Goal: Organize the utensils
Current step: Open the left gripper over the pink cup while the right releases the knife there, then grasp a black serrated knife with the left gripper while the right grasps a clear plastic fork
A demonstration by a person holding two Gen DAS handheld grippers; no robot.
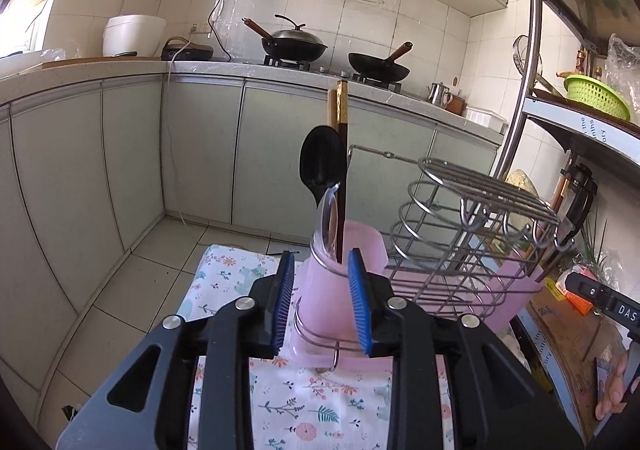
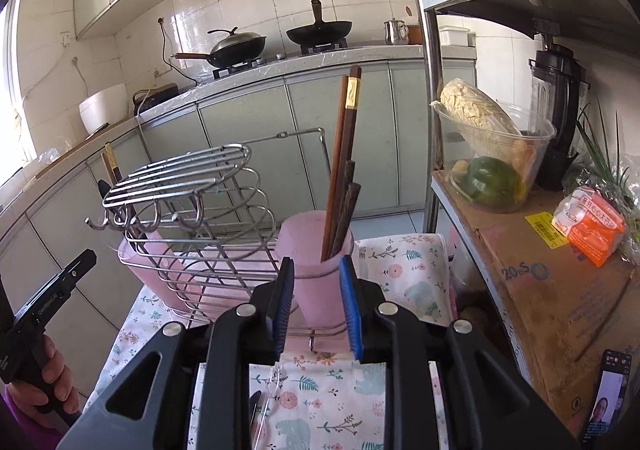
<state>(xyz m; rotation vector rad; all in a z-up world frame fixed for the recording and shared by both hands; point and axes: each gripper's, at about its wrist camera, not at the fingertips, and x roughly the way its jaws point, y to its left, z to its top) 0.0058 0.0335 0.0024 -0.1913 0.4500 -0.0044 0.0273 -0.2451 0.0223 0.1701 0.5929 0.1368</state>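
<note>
A wire utensil rack (image 1: 460, 234) stands on a floral cloth (image 1: 320, 402), with a pink cup at each end. In the left wrist view, the near pink cup (image 1: 320, 298) holds a black spoon (image 1: 322, 166), a clear spoon (image 1: 328, 222) and chopsticks (image 1: 340, 118). My left gripper (image 1: 320, 306) is open, its jaws on either side of this cup. In the right wrist view, the other pink cup (image 2: 316, 274) holds several dark wooden chopsticks (image 2: 344, 166). My right gripper (image 2: 316, 306) is open and astride that cup. The rack (image 2: 192, 210) also shows there.
A metal shelf unit (image 2: 540, 270) stands close on the right with a cardboard liner, a bowl of vegetables (image 2: 488, 158), a blender (image 2: 560, 106) and an orange packet (image 2: 592, 226). Kitchen counter with woks (image 1: 296, 44) lies behind. A phone (image 2: 608, 394) leans at lower right.
</note>
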